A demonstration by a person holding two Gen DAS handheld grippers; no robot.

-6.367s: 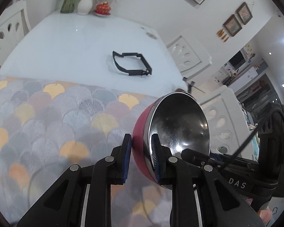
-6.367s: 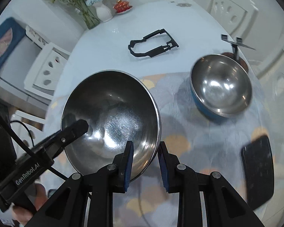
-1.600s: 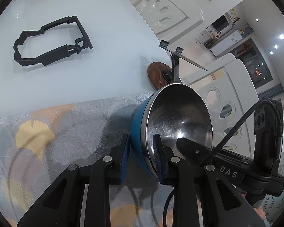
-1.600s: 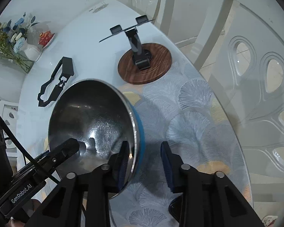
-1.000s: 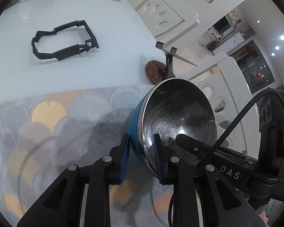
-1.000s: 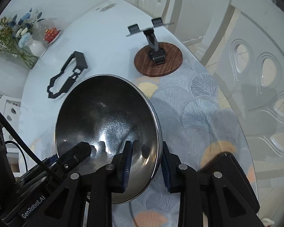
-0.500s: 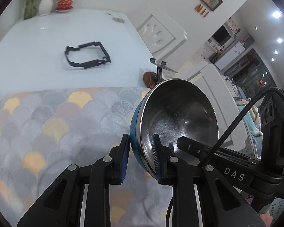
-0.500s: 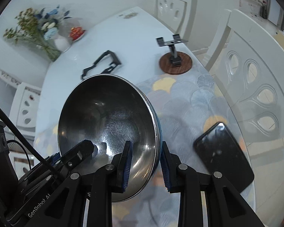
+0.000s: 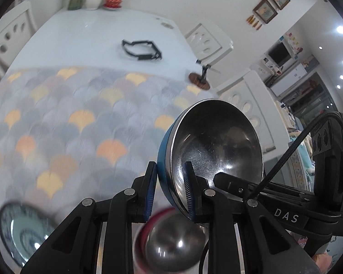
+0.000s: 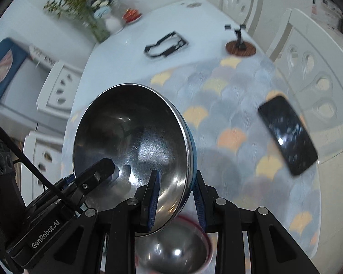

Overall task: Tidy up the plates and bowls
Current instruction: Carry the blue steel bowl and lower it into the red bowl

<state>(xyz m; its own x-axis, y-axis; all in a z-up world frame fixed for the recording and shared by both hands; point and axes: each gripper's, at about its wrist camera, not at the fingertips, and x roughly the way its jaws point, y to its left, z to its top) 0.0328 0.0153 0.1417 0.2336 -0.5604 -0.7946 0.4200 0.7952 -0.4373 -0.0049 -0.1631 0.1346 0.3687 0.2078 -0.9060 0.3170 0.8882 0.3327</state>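
Only my right view shows the black phone (image 10: pixel 287 134) on the fan-patterned mat (image 10: pixel 231 105); only my left shows the patterned plate (image 9: pixel 22 233). My left claw (image 9: pixel 169 191) and right claw (image 10: pixel 175 196) each clamp opposite rims of the steel-lined blue bowl (image 9: pixel 213 150), held aloft over the red bowl (image 9: pixel 171 244), unseen a second ago.

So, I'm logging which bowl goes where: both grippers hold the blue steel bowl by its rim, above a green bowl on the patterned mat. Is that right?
Not quite. The bowl underneath is red, not green; the left wrist view shows its red rim just below the fingers. The rest holds: the left gripper and right gripper each pinch the rim of the blue steel bowl, above the patterned mat.
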